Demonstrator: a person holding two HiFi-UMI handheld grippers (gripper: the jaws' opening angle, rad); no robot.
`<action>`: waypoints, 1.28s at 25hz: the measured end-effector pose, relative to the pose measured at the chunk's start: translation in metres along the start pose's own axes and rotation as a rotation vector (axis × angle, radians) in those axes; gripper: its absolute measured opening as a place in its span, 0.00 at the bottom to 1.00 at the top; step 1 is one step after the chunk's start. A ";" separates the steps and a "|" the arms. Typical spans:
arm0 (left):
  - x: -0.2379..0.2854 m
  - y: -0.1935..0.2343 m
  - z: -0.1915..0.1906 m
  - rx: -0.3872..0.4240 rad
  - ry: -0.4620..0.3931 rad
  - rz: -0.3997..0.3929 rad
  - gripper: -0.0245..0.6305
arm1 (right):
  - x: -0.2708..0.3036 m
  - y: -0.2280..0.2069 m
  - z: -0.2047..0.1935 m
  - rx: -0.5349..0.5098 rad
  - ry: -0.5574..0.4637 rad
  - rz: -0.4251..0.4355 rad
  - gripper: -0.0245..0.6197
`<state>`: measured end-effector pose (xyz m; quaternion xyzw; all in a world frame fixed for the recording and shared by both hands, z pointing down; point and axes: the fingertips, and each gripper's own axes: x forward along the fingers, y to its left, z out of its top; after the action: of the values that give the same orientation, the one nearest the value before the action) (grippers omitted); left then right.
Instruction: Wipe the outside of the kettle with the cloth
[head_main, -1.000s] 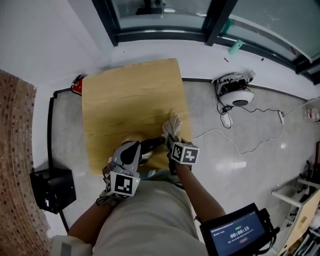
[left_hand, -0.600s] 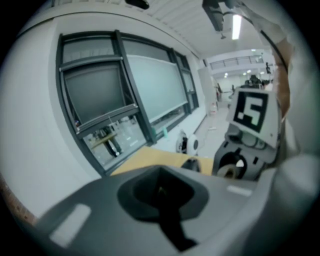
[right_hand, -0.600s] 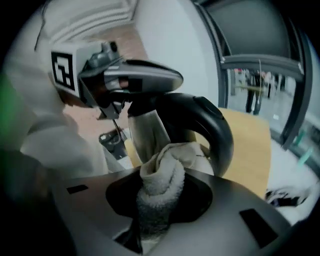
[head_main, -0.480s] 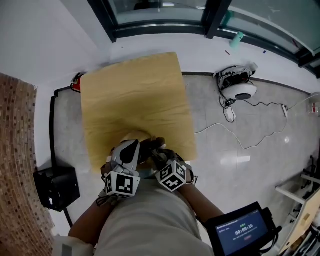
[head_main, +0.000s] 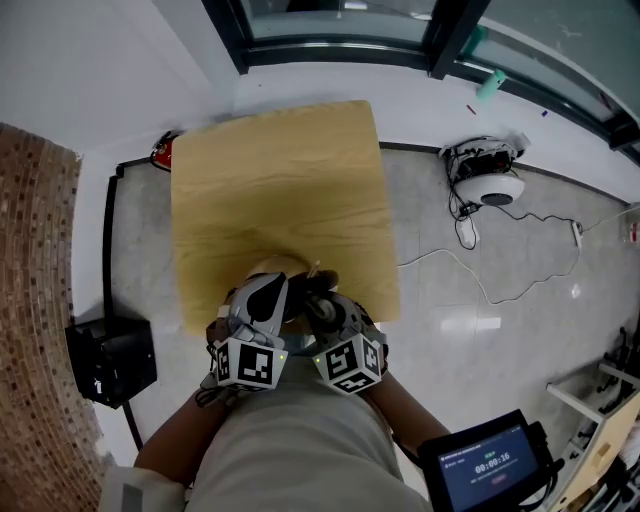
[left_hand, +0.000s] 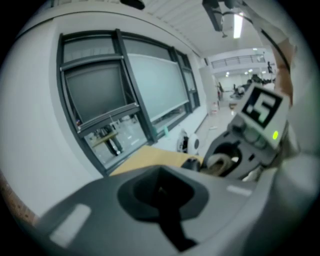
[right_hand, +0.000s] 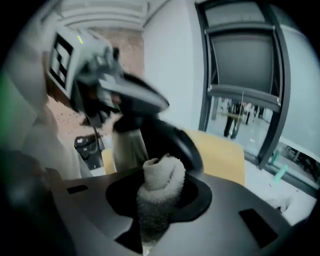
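The kettle (head_main: 281, 270) stands at the near edge of the wooden table (head_main: 270, 170), close to the person. The left gripper (head_main: 270, 297) sits over it at that same edge, its 2 jaws drawn together with only a dark slit between them. The right gripper (head_main: 322, 300), also at the table's near edge, is clamped on a bunched pale cloth (right_hand: 159, 182) near the kettle's black handle (right_hand: 175, 140).

Office-style test room
Dark-framed glass partition (left_hand: 107, 95) onto a lit open hall (left_hand: 245, 75), polished floor (head_main: 500, 330) with trailing cables (head_main: 462, 212), small wooden tabletop (head_main: 275, 180).
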<state>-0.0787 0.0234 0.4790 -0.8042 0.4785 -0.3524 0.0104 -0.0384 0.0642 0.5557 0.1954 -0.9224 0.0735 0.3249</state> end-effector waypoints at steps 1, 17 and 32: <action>0.000 0.000 0.000 -0.004 -0.001 -0.001 0.02 | -0.008 0.002 0.011 -0.020 -0.067 -0.001 0.20; -0.024 0.000 0.011 0.044 -0.078 -0.044 0.03 | -0.079 -0.137 0.056 0.747 -0.593 0.123 0.20; -0.055 -0.067 -0.039 -0.256 -0.076 -0.491 0.04 | -0.024 -0.010 -0.005 0.812 -0.101 0.541 0.20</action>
<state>-0.0656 0.1149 0.5014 -0.9035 0.3092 -0.2507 -0.1590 -0.0143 0.0642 0.5449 0.0629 -0.8516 0.4994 0.1468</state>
